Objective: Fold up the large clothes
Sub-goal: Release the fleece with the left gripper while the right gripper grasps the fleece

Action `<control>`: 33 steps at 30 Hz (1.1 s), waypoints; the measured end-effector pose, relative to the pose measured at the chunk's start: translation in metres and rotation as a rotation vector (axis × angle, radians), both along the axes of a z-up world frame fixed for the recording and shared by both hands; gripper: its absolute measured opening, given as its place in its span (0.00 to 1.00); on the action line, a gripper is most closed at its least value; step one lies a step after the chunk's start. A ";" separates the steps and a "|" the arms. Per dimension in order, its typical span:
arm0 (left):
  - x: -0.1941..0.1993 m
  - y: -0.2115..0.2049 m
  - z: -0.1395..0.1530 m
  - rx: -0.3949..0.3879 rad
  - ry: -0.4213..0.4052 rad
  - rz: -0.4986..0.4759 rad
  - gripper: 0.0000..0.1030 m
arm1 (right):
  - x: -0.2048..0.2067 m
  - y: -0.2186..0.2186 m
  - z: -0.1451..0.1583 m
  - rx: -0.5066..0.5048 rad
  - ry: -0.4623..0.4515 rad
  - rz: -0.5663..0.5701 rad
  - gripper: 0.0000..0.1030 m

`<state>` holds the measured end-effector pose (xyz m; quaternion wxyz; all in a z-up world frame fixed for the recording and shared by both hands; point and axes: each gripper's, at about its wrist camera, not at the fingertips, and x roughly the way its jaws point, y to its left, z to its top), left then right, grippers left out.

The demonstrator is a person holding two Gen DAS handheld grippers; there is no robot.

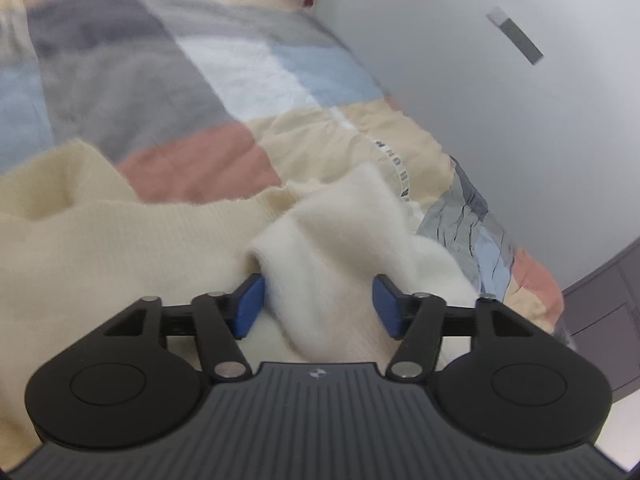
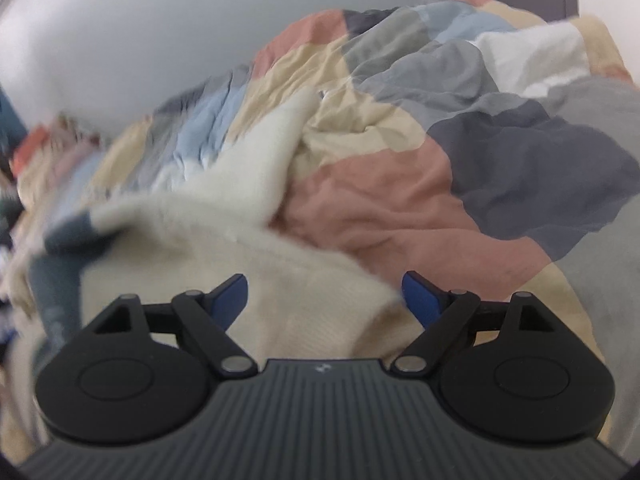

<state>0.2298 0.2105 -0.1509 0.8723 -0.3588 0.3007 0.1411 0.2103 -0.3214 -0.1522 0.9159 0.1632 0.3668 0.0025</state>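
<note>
Both my grippers are spread wide, gripping nothing. Left gripper (image 1: 318, 306) has a fluffy fold of the cream sweater (image 1: 120, 248) between its fingers; right gripper (image 2: 324, 300) hovers over it on the patchwork quilt (image 2: 400, 200).

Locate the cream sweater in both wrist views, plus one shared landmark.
Left wrist: cream sweater fills the lower left and centre, a fold between the open left gripper jaws.
Right wrist: cream sweater lower centre, running up-left, between the open right gripper jaws.
Shared landmark: patchwork quilt beneath it.
</note>
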 end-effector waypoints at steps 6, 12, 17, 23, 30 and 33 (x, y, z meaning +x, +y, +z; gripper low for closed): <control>-0.051 -0.021 0.031 0.103 -0.059 -0.030 0.69 | -0.003 -0.013 -0.007 0.050 0.039 -0.056 0.82; -0.088 -0.054 0.051 0.132 -0.153 -0.089 0.69 | -0.007 -0.015 -0.014 0.115 0.069 -0.052 0.71; -0.103 -0.091 0.069 0.180 -0.273 -0.211 0.69 | -0.009 -0.011 -0.002 0.080 0.006 -0.025 0.41; -0.099 -0.118 0.065 0.106 -0.321 -0.409 0.69 | -0.015 -0.001 0.019 0.029 -0.111 0.029 0.28; -0.090 -0.123 0.050 -0.097 -0.299 -0.510 0.68 | -0.049 0.038 0.064 -0.005 -0.366 0.263 0.26; -0.091 -0.117 0.049 -0.171 -0.295 -0.514 0.67 | -0.068 0.066 0.073 -0.043 -0.411 0.390 0.25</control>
